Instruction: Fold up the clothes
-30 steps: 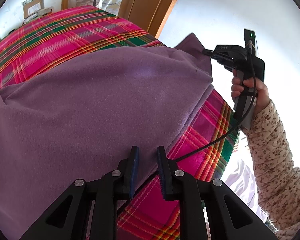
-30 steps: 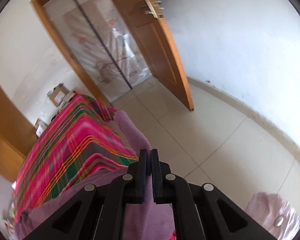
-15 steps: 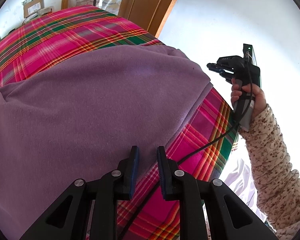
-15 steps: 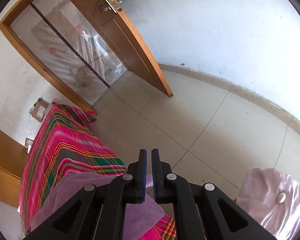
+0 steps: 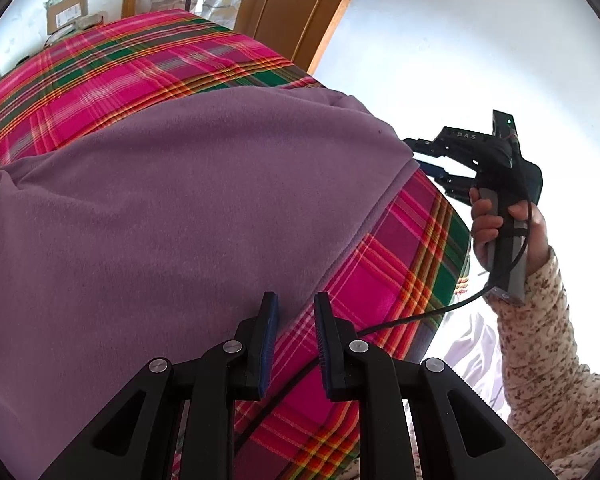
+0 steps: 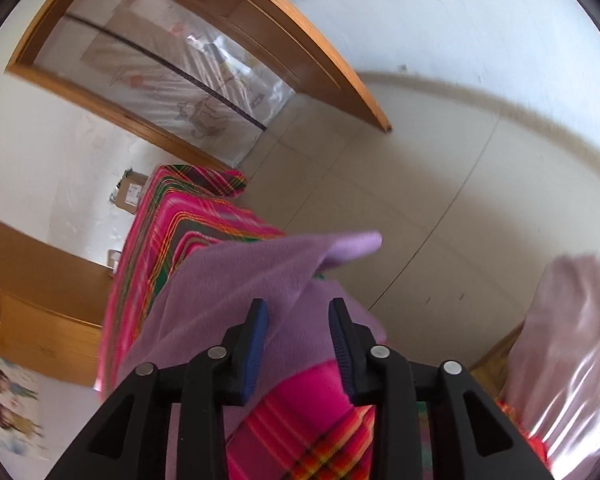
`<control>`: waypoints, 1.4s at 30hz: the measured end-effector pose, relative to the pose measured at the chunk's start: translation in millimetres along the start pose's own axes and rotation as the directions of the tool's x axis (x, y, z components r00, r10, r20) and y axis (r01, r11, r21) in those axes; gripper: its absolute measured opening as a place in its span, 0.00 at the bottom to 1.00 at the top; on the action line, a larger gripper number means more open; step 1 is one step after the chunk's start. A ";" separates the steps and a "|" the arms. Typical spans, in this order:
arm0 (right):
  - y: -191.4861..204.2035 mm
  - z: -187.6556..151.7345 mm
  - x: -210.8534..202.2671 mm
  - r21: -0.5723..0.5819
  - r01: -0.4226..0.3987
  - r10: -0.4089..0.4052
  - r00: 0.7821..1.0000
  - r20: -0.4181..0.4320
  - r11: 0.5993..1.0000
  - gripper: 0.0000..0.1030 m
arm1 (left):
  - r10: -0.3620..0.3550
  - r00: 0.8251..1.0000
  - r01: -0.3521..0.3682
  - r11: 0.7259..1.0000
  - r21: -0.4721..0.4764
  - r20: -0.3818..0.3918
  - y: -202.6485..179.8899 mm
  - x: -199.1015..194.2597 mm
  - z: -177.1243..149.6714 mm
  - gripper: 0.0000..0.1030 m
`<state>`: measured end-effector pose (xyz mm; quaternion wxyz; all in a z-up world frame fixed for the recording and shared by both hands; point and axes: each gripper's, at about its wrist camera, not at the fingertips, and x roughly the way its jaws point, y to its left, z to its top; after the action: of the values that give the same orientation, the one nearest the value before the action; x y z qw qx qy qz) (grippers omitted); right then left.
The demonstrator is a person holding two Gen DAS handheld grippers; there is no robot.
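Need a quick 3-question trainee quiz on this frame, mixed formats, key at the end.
1. True or false: the right gripper is shut on the purple cloth.
2. What does the purple cloth lie on? A) bare floor B) plaid cover C) wooden door
3. Fill in: in the left wrist view, the left gripper is ____, its fingers over the cloth's edge.

Key: 1 false, its jaws stand apart; 2 B; 3 open.
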<state>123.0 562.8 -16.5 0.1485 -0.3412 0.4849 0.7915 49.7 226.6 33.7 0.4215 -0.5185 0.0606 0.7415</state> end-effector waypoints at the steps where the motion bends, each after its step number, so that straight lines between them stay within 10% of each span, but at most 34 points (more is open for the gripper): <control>1: -2.8 -2.1 0.3 0.020 -0.015 0.016 1.000 -0.009 1.000 0.34 | -0.002 1.000 0.002 1.000 -0.003 0.000 1.1 -0.5 0.3 0.18; 14: 10.3 2.7 11.2 0.026 -0.054 0.055 0.998 -0.018 0.998 0.30 | -0.004 1.000 0.004 1.000 -0.011 -0.005 5.0 -1.2 0.2 0.18; 18: 16.5 1.7 6.2 -0.020 -0.036 0.037 0.999 0.015 0.999 0.02 | 0.001 1.000 -0.001 1.000 -0.011 -0.005 1.4 1.2 -1.8 0.18; 30: 30.3 -1.9 -35.6 -0.048 0.010 -0.002 0.987 0.163 0.999 0.02 | 0.000 1.000 0.000 1.000 -0.008 -0.004 -1.2 2.5 -3.2 0.19; 42: 8.3 -13.2 -3.8 0.029 0.097 -0.099 0.992 0.072 0.995 0.03 | -0.007 1.000 0.007 1.000 -0.011 0.001 3.9 -6.2 -5.2 0.19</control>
<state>126.3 547.7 -12.2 0.2093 -0.3334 0.4718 0.7889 51.5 217.9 35.1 0.4213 -0.5205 0.0547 0.7407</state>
